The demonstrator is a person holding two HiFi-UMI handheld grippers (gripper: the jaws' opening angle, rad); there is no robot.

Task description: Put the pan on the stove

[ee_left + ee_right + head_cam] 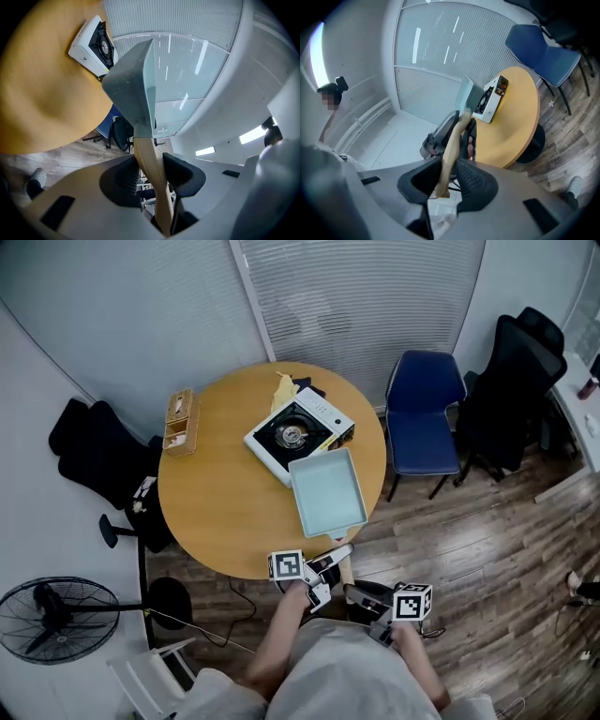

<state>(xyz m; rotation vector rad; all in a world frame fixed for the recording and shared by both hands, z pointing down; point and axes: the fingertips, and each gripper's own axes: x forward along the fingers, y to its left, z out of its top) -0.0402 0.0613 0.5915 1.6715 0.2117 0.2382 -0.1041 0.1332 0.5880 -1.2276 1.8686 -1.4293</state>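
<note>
A square pale-teal pan (pixel 326 491) with a wooden handle hangs over the near right part of the round wooden table (pixel 220 498). Its far corner overlaps the white portable stove (pixel 298 435) at the table's middle. My left gripper (pixel 325 570) is shut on the handle (pixel 151 161), close behind the pan body (pixel 133 89). My right gripper (pixel 364 596) is shut on the handle's end (pixel 449 150), just behind the left gripper. The stove (pixel 93 44) lies ahead and to the left in the left gripper view. In the right gripper view the stove (pixel 491 99) shows beyond the pan (pixel 466 96).
A wooden box (pixel 180 420) stands at the table's left edge and a yellow item (pixel 284 385) lies behind the stove. A blue chair (pixel 427 413) and a black chair (pixel 520 381) stand to the right. Another black chair (pixel 94 456) and a floor fan (pixel 52 615) are on the left.
</note>
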